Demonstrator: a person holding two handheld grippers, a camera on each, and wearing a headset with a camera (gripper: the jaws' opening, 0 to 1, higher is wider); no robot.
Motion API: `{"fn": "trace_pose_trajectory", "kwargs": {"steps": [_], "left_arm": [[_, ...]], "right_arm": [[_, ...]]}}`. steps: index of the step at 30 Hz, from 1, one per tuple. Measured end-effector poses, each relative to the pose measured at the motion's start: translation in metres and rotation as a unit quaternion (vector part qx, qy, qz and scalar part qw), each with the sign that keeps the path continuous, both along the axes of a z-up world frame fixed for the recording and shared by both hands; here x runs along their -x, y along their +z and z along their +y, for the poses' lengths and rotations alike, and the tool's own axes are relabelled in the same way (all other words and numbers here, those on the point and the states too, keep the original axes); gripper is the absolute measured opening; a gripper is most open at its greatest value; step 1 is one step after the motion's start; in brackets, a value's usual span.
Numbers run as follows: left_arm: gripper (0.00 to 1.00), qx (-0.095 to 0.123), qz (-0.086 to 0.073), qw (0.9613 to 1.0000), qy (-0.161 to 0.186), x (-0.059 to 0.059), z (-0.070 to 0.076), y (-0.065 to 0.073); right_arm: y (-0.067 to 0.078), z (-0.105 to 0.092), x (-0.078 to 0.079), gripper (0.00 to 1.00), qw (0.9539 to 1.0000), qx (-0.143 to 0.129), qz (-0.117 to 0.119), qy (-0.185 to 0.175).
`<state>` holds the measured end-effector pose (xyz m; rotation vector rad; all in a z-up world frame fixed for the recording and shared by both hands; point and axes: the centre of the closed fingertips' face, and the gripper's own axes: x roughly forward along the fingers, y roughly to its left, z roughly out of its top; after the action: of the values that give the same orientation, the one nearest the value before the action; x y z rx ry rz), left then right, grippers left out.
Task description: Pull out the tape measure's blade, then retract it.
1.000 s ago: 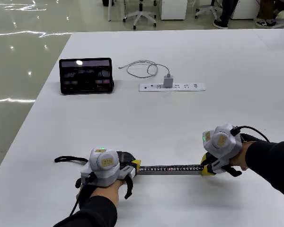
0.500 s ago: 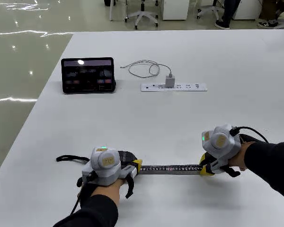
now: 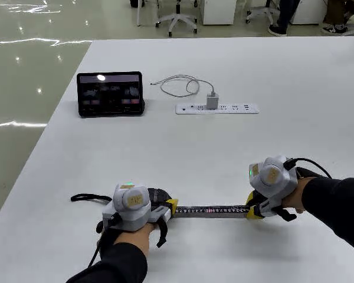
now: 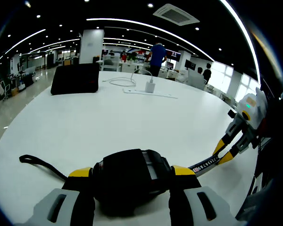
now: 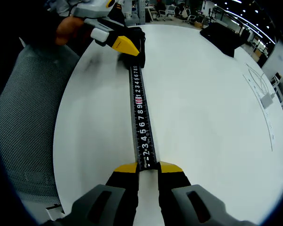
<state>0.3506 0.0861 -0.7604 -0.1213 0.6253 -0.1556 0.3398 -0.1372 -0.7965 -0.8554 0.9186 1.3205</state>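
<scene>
1. Holding the tape measure case [image 4: 132, 184] from both sides, the left gripper [image 3: 167, 207] is clamped on it at the near left of the table [image 3: 224, 159]. The case rests on the surface, and its black strap [image 3: 85, 198] trails off to the left.
2. The right gripper [image 5: 141, 167] has its jaws closed on the blade [image 5: 140, 113] at the zero end, to the right of the case and near the front edge.
3. The blade runs straight and flat between the two grippers, just above or on the tabletop, with its numbers facing up. It is drawn out only a short way.
4. I judge the pull-out step done or nearly so. The stills do not show whether retraction has begun.
5. For retraction, the right gripper should walk the blade leftward to the case, keeping it level and in line with the mouth. The left gripper should keep the case pinned so the spring cannot jerk it.
6. Letting go early would probably snap the blade home and kick the case.
7. The near edge lies close to both grippers, and the left edge is not far beyond the strap, so travel should stay along the blade's line.
8. The far and right sides give wide bare room. The tablet [image 3: 109, 93], the power strip [image 3: 217, 108] and its cable [image 3: 176, 84] sit well apart on the far side.
</scene>
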Motion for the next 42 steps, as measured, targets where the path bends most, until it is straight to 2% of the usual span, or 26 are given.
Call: {"fn": "trace_pose_trajectory", "kwargs": {"steps": [42], "left_arm": [[0.59, 0.010, 0.004, 0.9999, 0.001, 0.000, 0.001, 0.000]], "right_arm": [[0.001, 0.020, 0.000, 0.11, 0.9999, -0.007, -0.006, 0.005]]}}
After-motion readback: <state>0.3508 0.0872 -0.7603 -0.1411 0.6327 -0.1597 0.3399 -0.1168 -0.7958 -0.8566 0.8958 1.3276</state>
